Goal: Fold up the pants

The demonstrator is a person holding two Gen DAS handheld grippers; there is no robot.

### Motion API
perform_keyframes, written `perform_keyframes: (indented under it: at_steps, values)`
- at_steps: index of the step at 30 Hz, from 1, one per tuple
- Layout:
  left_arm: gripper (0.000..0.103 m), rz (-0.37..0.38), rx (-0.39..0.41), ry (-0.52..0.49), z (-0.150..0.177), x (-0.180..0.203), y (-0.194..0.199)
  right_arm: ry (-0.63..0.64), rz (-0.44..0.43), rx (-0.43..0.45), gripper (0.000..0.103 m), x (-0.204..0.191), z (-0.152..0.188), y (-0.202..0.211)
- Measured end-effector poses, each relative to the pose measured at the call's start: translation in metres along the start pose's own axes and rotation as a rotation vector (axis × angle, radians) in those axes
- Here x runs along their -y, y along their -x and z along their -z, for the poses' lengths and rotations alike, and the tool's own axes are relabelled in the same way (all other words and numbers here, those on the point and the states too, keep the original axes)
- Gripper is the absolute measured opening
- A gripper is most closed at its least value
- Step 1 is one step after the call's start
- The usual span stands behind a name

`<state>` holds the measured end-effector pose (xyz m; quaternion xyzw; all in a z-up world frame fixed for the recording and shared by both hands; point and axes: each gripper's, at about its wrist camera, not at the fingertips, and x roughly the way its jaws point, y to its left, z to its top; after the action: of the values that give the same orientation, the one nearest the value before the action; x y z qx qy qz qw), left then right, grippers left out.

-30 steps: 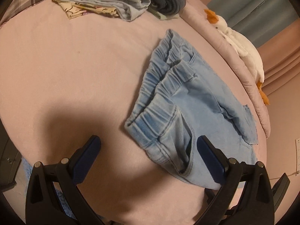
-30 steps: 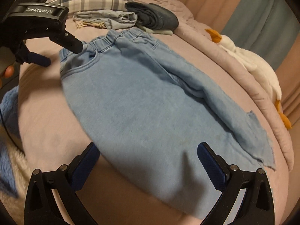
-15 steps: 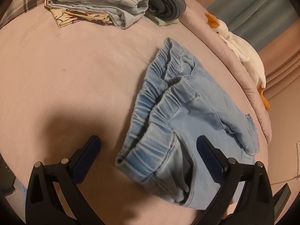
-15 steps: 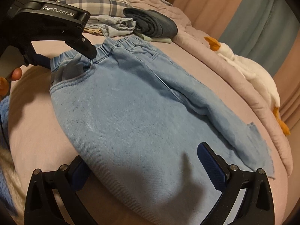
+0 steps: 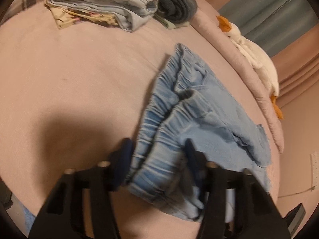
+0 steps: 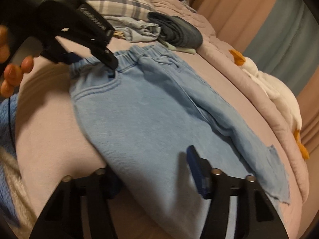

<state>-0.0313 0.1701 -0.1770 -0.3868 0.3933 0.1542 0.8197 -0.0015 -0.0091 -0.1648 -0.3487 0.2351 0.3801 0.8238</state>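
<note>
The left gripper [image 5: 157,159] has its two blue-padded fingers pinched on the gathered elastic waistband of the pants [image 6: 151,115], biting the near corner so that end can be lifted and carried over for a fold. The right gripper [image 6: 154,171] straddles the lower leg cloth, one finger on top and the other tucked under the edge; the fabric sits between them, but I cannot tell whether they have fully pressed onto it. Between the two grippers the pants lie flat on the bed [image 5: 79,79], one leg stacked on the other, soft pale-blue washed cotton with a ribbed, puckered band and a raw frayed hem. Beyond the left gripper sit folded clothes [image 5: 103,10]; right of both, a plush white goose [image 6: 279,91] rests along the quilt roll
</note>
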Motion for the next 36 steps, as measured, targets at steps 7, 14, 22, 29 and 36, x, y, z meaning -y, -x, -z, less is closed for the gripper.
perform_keyframes:
  at_steps: [7,14,22,29,36]
  values:
    - [0.038,0.01,0.01,-0.039,0.0,0.005,0.004,0.078,-0.038,-0.014,0.019,-0.013,-0.003,0.001]
    - [0.036,0.039,0.042,-0.046,-0.005,0.009,0.019,0.065,-0.067,-0.009,0.014,-0.007,-0.013,0.012]
    - [0.036,-0.009,0.022,-0.076,0.005,0.002,0.017,0.086,-0.094,-0.035,0.014,-0.024,-0.006,0.01]
    - [0.053,-0.016,-0.007,-0.054,0.009,-0.007,0.021,0.076,-0.127,-0.066,0.018,-0.017,-0.008,0.013]
    - [0.067,-0.048,0.037,-0.085,0.013,-0.013,0.049,-0.15,-0.299,-0.062,0.038,0.032,-0.004,0.038]
